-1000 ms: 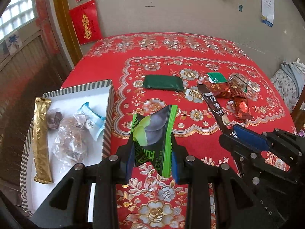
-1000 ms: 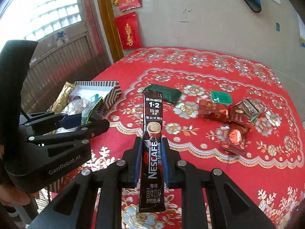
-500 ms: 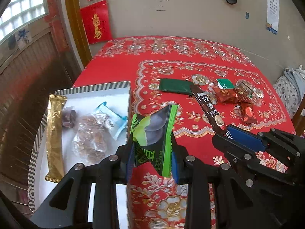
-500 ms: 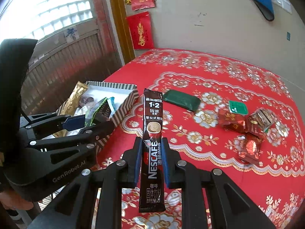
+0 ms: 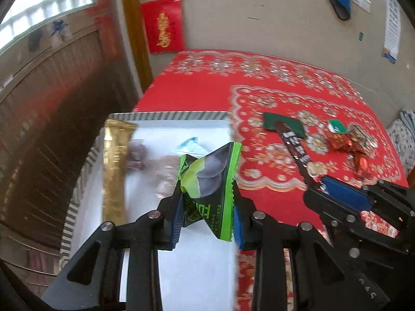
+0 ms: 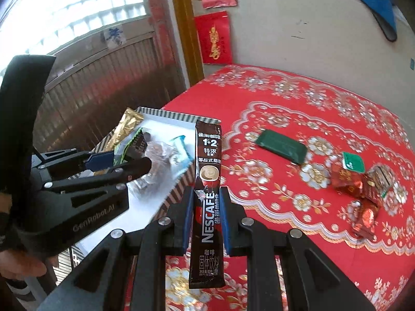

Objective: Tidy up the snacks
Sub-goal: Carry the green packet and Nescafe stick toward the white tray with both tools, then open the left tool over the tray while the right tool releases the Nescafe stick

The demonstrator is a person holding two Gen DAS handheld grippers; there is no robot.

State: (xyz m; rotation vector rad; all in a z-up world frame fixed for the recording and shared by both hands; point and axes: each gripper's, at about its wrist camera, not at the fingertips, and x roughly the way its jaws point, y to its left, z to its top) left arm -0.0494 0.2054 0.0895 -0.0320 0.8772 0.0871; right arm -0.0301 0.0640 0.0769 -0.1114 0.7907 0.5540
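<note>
Only readable stuff I've got: the brown coffee stick (image 6: 208, 197) in my right-hand view says "NESCAFE" running up the side, with "1+2" near the top plus some Chinese print. The other gripper's black body (image 6: 77, 207) has "GenRobot.AI" on it. The green snack packet (image 5: 210, 181) has lettering, but it's too crumpled to read.

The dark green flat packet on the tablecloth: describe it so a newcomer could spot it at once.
On the red floral tablecloth, look between the striped-edged box and the cluster of red foil snacks. The dark green packet lies flat there, alone. It is the only plain, matte rectangle; its neighbours are shiny and crinkled.
</note>
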